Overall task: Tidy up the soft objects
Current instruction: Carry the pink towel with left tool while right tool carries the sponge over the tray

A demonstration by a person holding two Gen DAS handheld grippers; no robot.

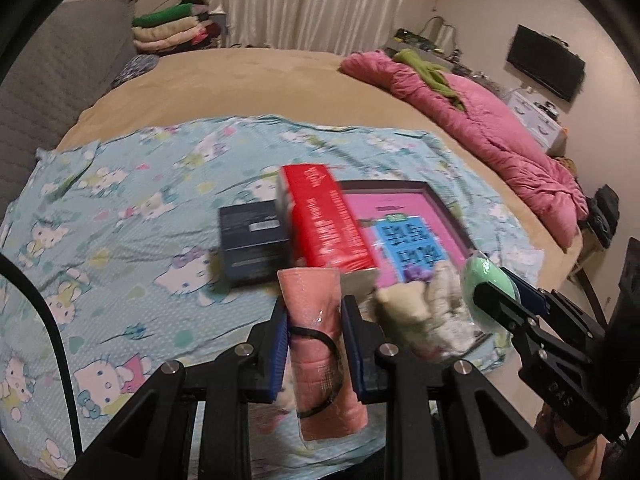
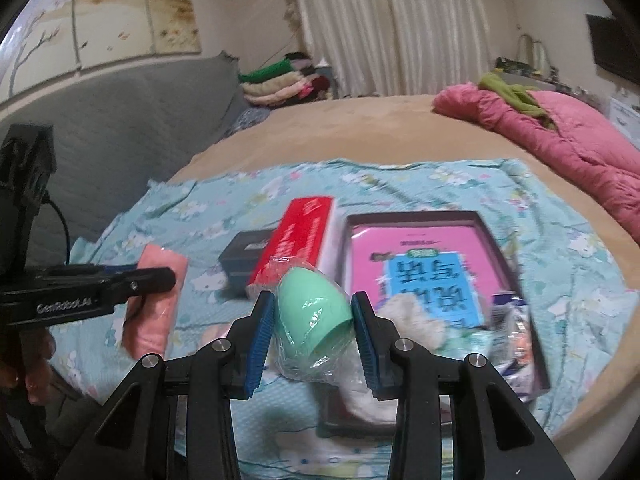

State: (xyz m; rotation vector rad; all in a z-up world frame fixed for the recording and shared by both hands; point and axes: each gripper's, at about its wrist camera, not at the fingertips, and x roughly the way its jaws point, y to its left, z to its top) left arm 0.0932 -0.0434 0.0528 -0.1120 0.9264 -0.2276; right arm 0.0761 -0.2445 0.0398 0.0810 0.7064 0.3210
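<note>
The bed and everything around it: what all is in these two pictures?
bed: one, tan, filling the room's middle
cartoon-cat sheet: one, light blue, spread on the bed
red box: one, on the sheet
dark box: one, navy, left of the red box
tray: one, dark rim, holding a pink booklet
plush toys: a few, cream, at the tray's near end
pink quilt: one, bunched at the bed's right
folded clothes: one stack, far left
screen: one, black, on the wall
left claw: clamped on a pink rolled towel
right claw: clamped on a bagged green sponge
</note>
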